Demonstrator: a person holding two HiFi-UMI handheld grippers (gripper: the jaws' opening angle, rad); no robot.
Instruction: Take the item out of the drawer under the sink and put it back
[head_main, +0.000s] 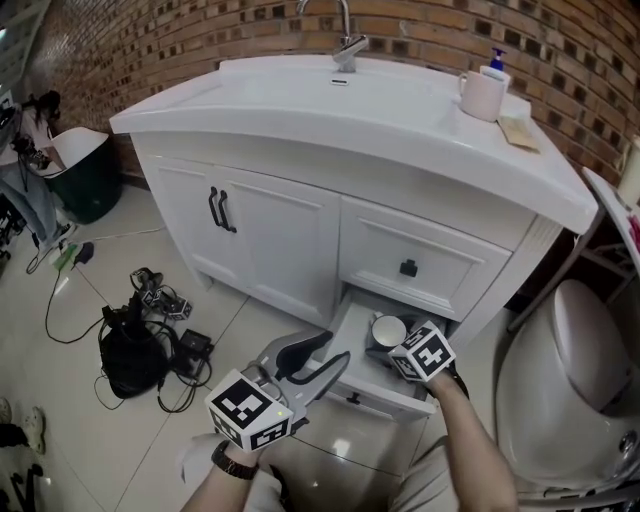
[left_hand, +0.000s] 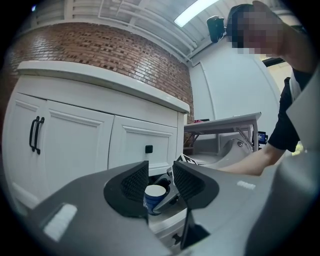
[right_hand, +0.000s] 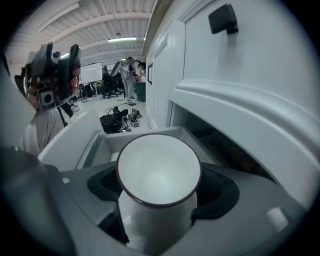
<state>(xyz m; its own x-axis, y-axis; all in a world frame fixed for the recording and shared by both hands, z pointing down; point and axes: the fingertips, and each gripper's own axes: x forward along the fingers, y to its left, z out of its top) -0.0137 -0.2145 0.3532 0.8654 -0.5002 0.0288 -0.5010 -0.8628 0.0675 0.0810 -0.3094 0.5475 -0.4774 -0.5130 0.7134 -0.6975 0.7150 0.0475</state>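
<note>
Under the white sink cabinet the lower drawer (head_main: 362, 392) stands pulled out. A cup (head_main: 388, 329), blue outside and white inside with a dark rim, is upright over the drawer's inside. My right gripper (head_main: 386, 344) is shut on the cup; in the right gripper view both pads press the cup (right_hand: 159, 167) low on its sides, with the drawer (right_hand: 100, 145) below it. My left gripper (head_main: 324, 352) hovers just left of the drawer's front, open, with nothing between its fingers. The left gripper view shows the cup (left_hand: 154, 195) beyond the left gripper (left_hand: 161, 171).
Above the open drawer is a shut drawer with a black knob (head_main: 408, 268). Two doors with black handles (head_main: 220, 210) lie left. A mug (head_main: 482, 94) stands on the countertop. A black bag and cables (head_main: 135, 350) lie on the floor left; a toilet (head_main: 575, 380) is right.
</note>
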